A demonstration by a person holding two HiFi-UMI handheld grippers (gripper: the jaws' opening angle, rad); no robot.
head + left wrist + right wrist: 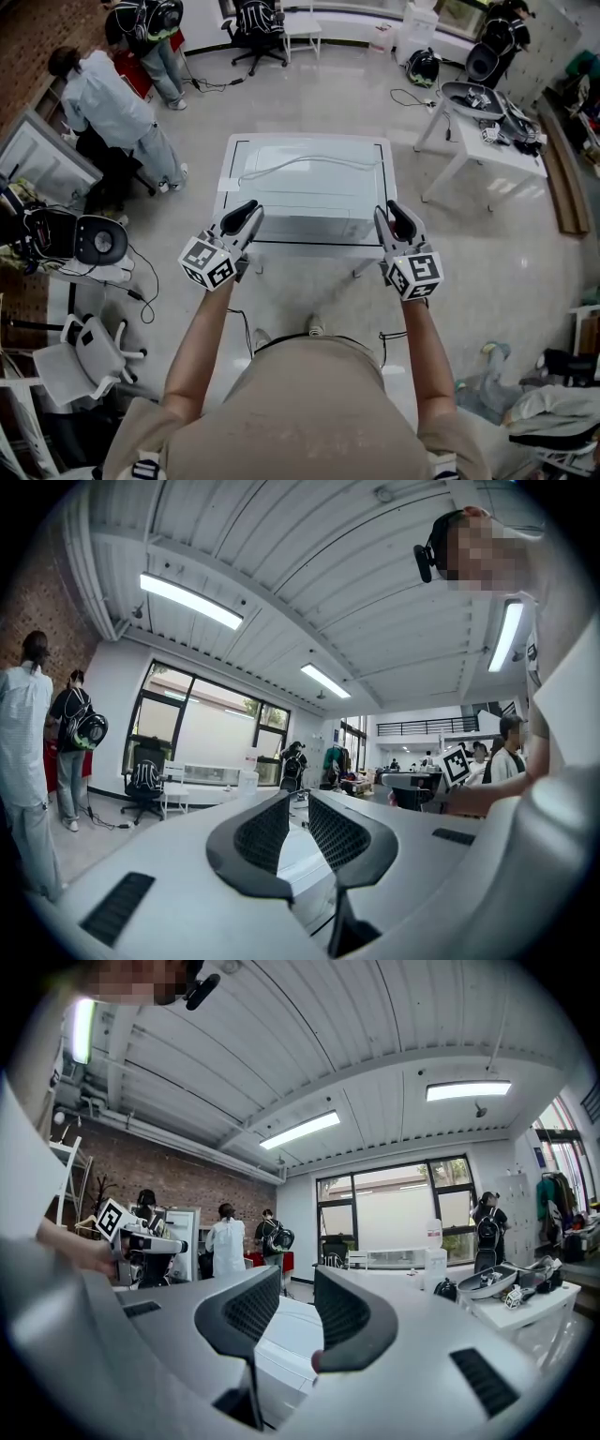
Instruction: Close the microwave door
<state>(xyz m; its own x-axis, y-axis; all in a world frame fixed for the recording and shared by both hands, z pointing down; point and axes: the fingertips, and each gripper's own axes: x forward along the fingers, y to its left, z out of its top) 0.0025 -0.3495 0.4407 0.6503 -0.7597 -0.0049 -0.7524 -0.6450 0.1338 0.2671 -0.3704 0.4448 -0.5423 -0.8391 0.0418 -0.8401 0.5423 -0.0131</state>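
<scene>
A white microwave (pixel 305 183) stands on a white table (pixel 228 192) directly in front of me, seen from above, with a pale cable lying across its top. From this angle I cannot tell how its door stands. My left gripper (pixel 246 217) hovers over the front left corner, jaws nearly together with only a thin slit, nothing between them. My right gripper (pixel 396 223) hovers over the front right corner with a small gap, also empty. In the gripper views, the left gripper (pixel 298 832) and the right gripper (pixel 298 1312) point out over the microwave (pixel 281 1330).
Two people (pixel 112 103) stand at the far left by a brick wall. A second white table (pixel 487 141) with gear stands at the right. A black round seat (pixel 98 239) and a white chair (pixel 80 352) sit at my left, with cables on the floor.
</scene>
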